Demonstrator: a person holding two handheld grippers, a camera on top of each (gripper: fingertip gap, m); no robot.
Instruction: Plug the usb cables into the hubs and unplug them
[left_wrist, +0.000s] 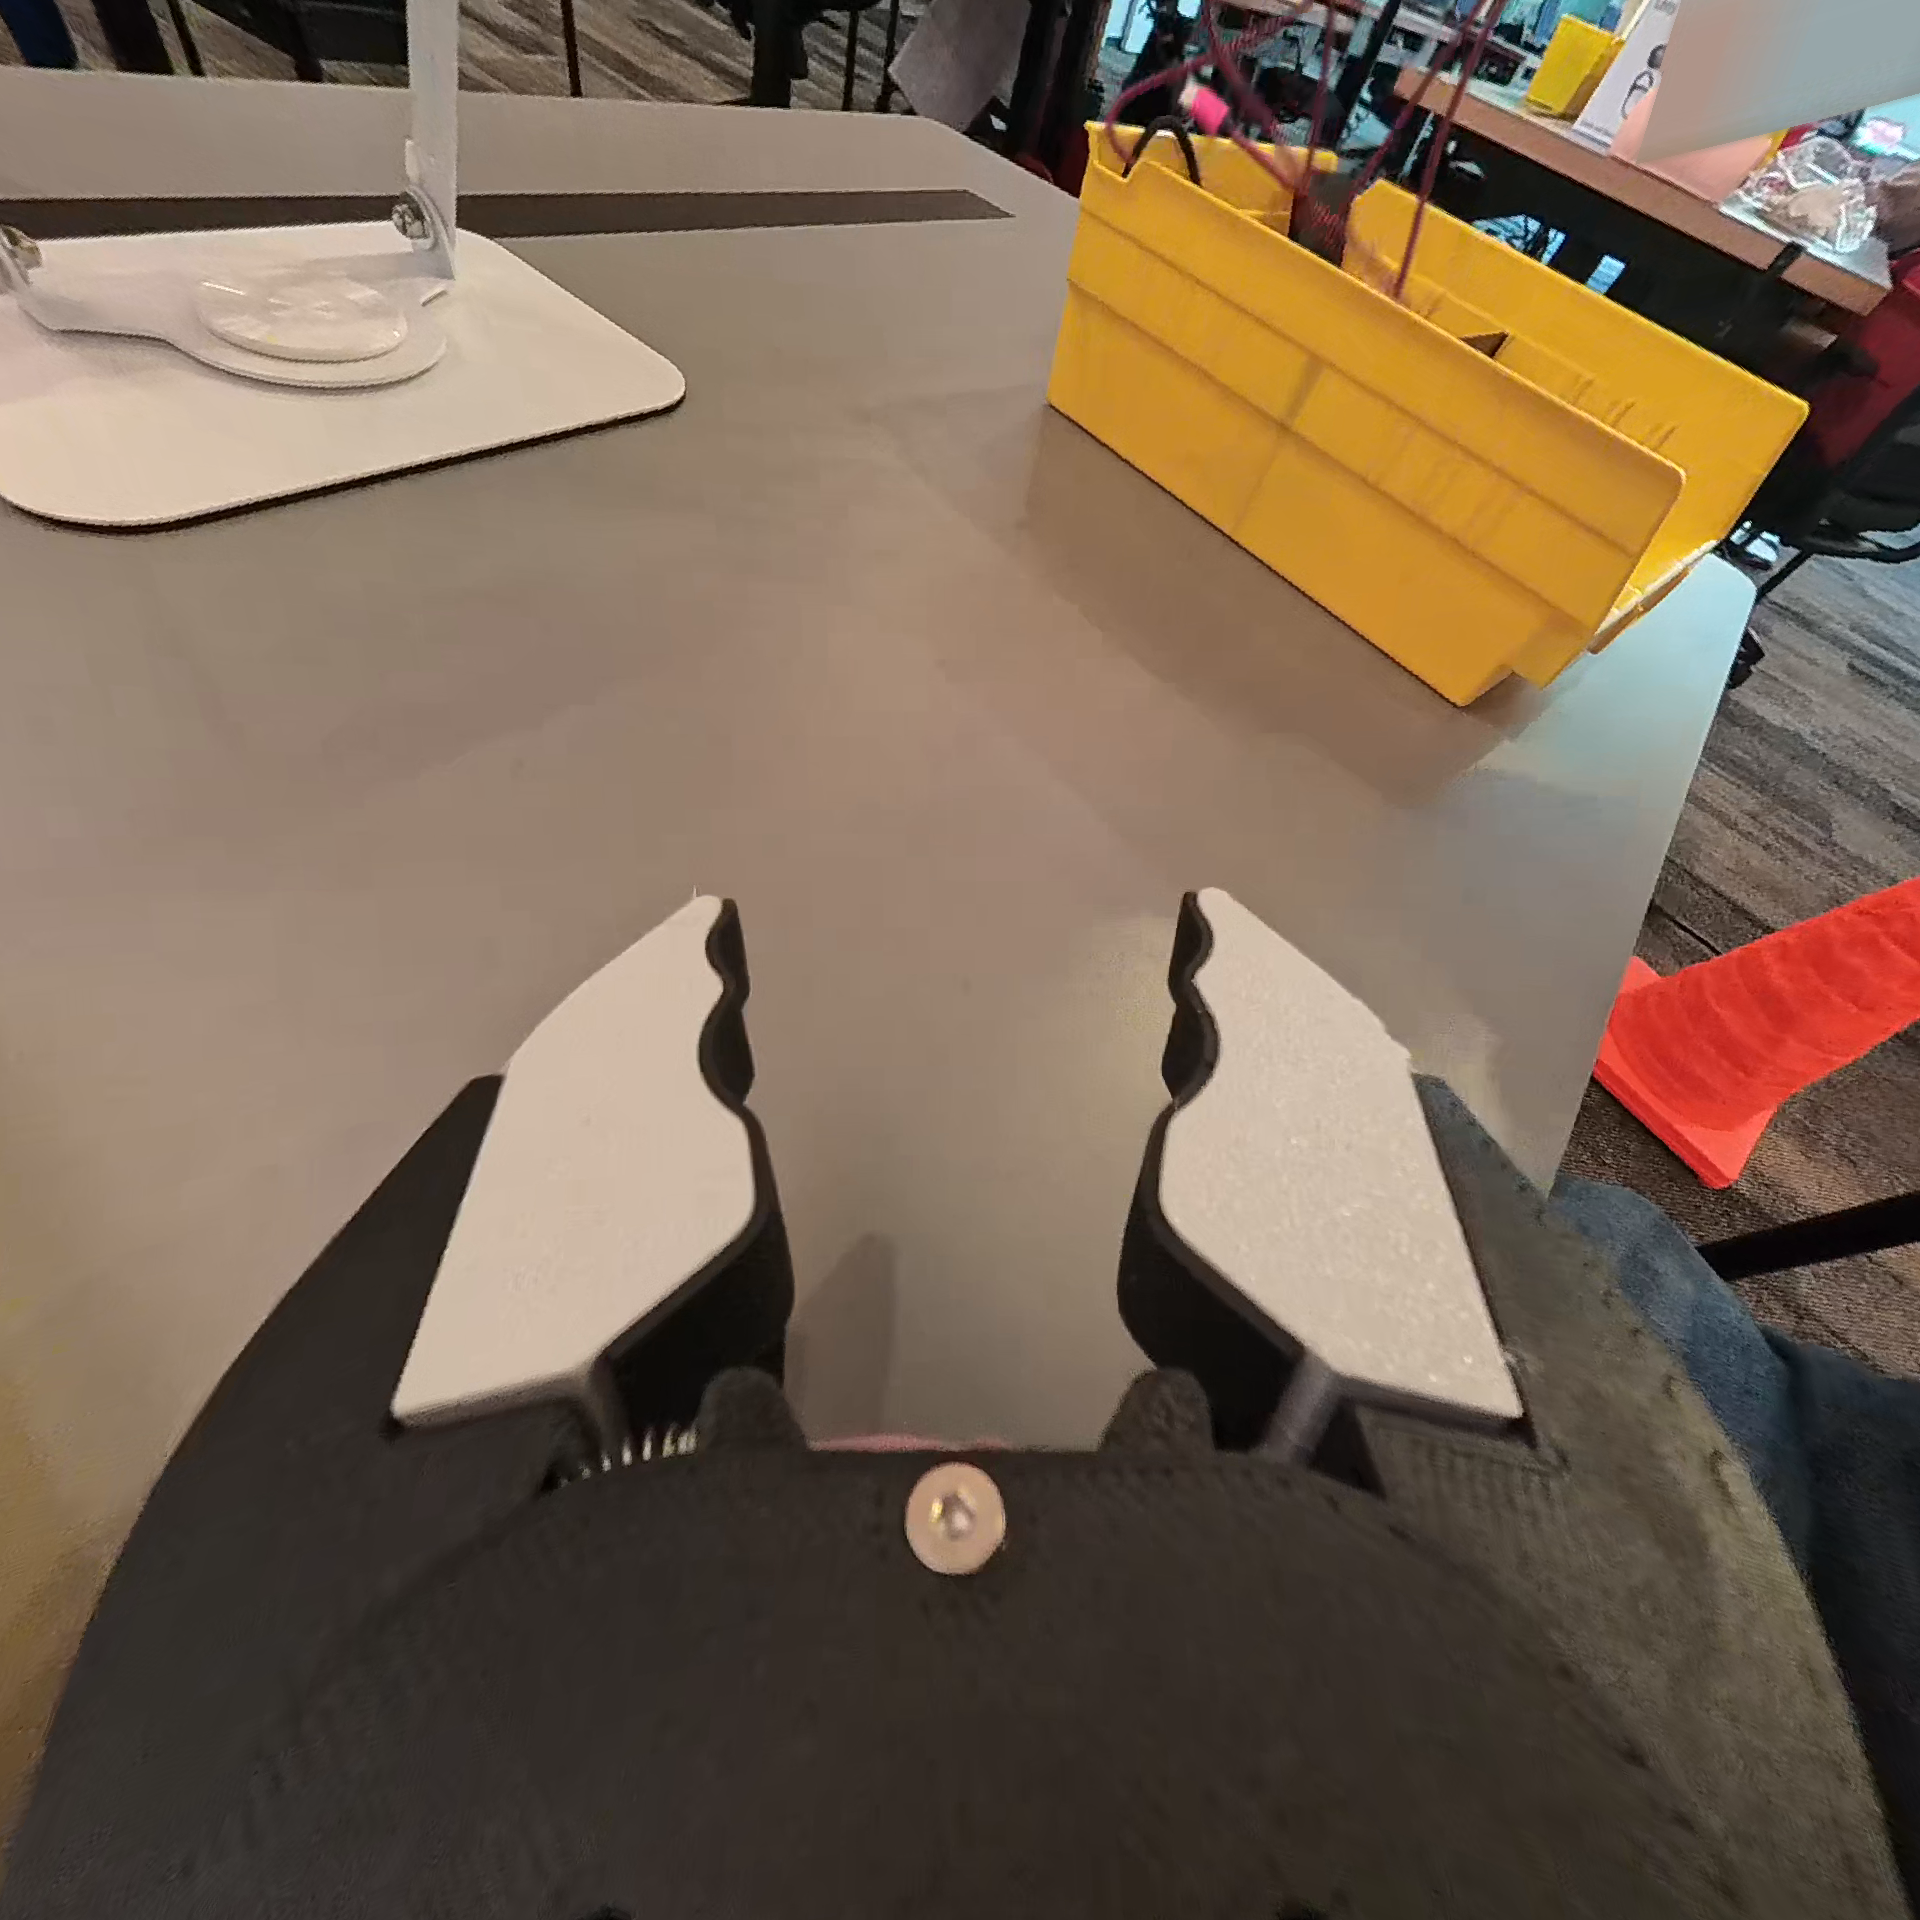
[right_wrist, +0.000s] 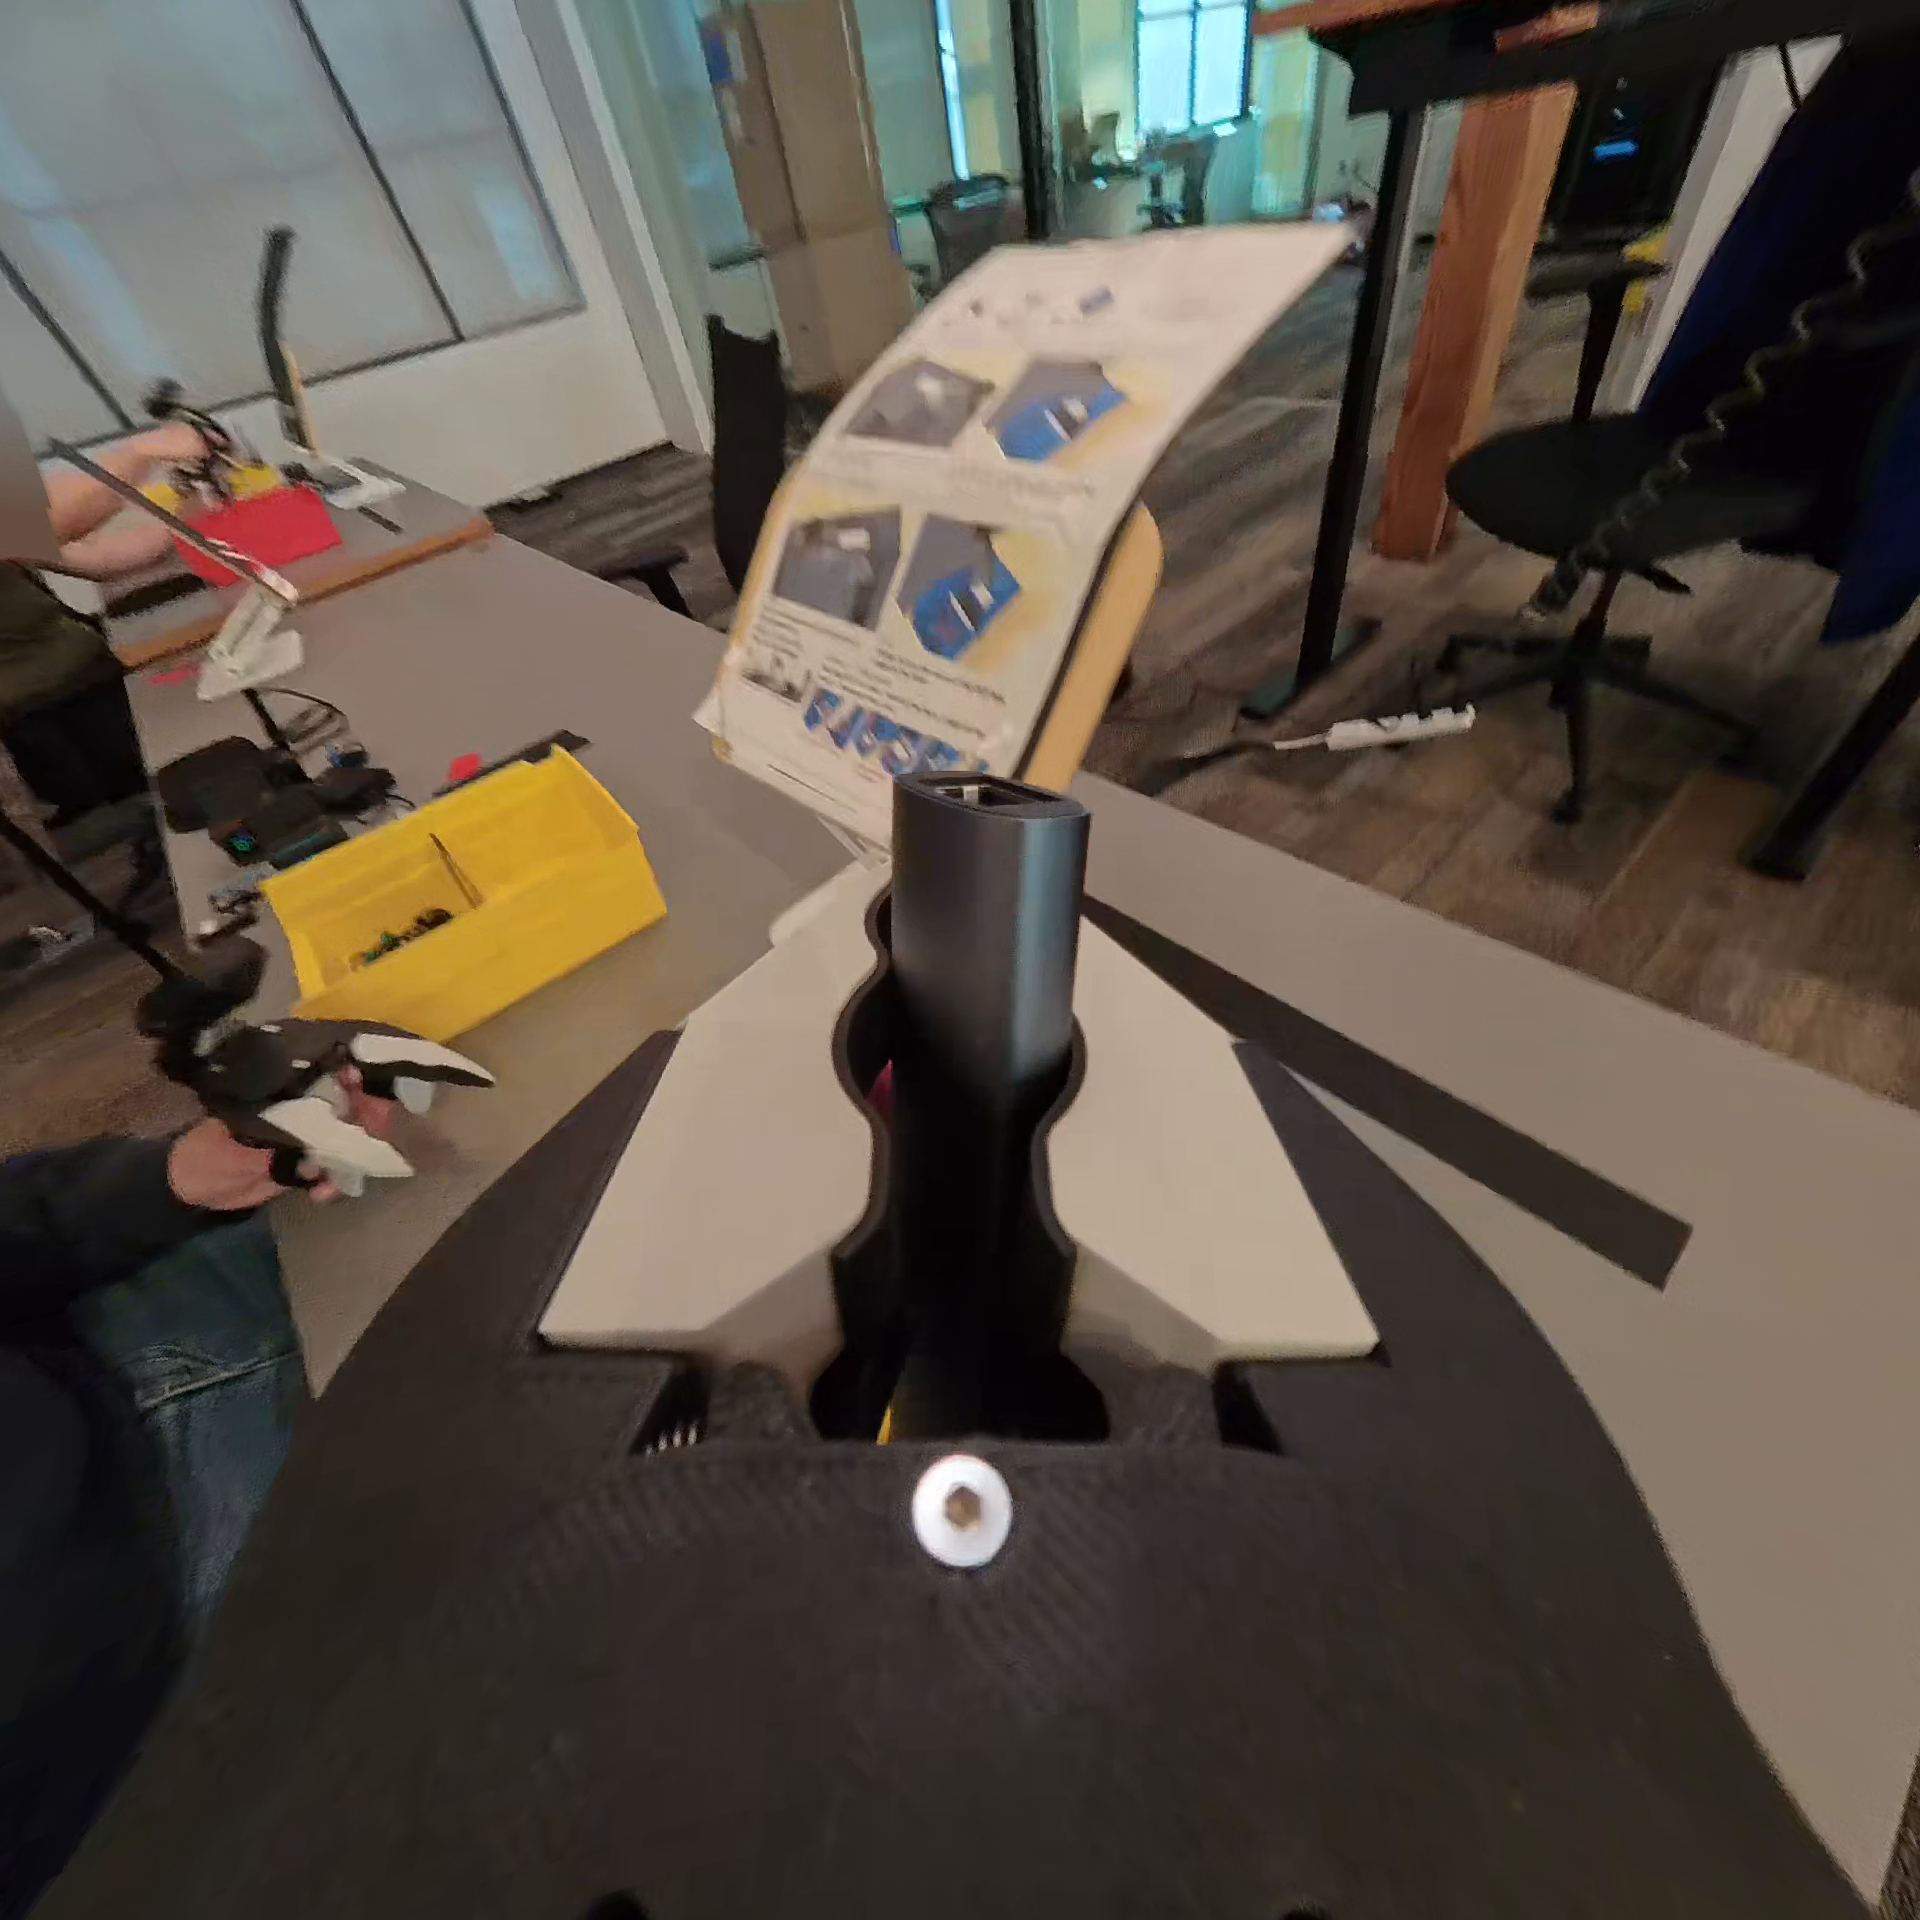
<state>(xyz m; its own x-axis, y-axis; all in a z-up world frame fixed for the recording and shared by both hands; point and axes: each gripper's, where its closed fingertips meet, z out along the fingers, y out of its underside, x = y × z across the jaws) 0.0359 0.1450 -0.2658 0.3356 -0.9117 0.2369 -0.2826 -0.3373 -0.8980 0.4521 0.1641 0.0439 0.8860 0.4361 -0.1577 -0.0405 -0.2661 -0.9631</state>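
Grey matte surface (left_wrist: 727, 675) in an open office, carpet and further desks behind. Left claw (left_wrist: 961, 914): spread wide, empty, hovering low over bare surface. Ahead and to its right, near the surface edge: yellow plastic bin (left_wrist: 1351, 436) with dark red cables (left_wrist: 1413, 208) rising out of it. Ahead and to its left: white flat-based stand (left_wrist: 312, 395).

Right claw (right_wrist: 982, 914): closed on a slim black oblong USB hub (right_wrist: 987, 935), gripped along its sides. Long axis of hub in line with the claw fingers, projecting forward past the tips; open port on the end face, pointing away from the camera. Beyond the hub tip: curved printed instruction sheet (right_wrist: 987, 499) on a tan backing. Black tape strip (right_wrist: 1403, 1112) on the surface to the right of this claw.

Far left of the right claw, seen small: left claw again (right_wrist: 436, 1112), beside a yellow bin (right_wrist: 468, 894).

Probable stage: hub in hand, no cable yet taken. Cables closer to the left claw, ahead-right of it; plug then to meet the hub's end port along the hub's long axis.
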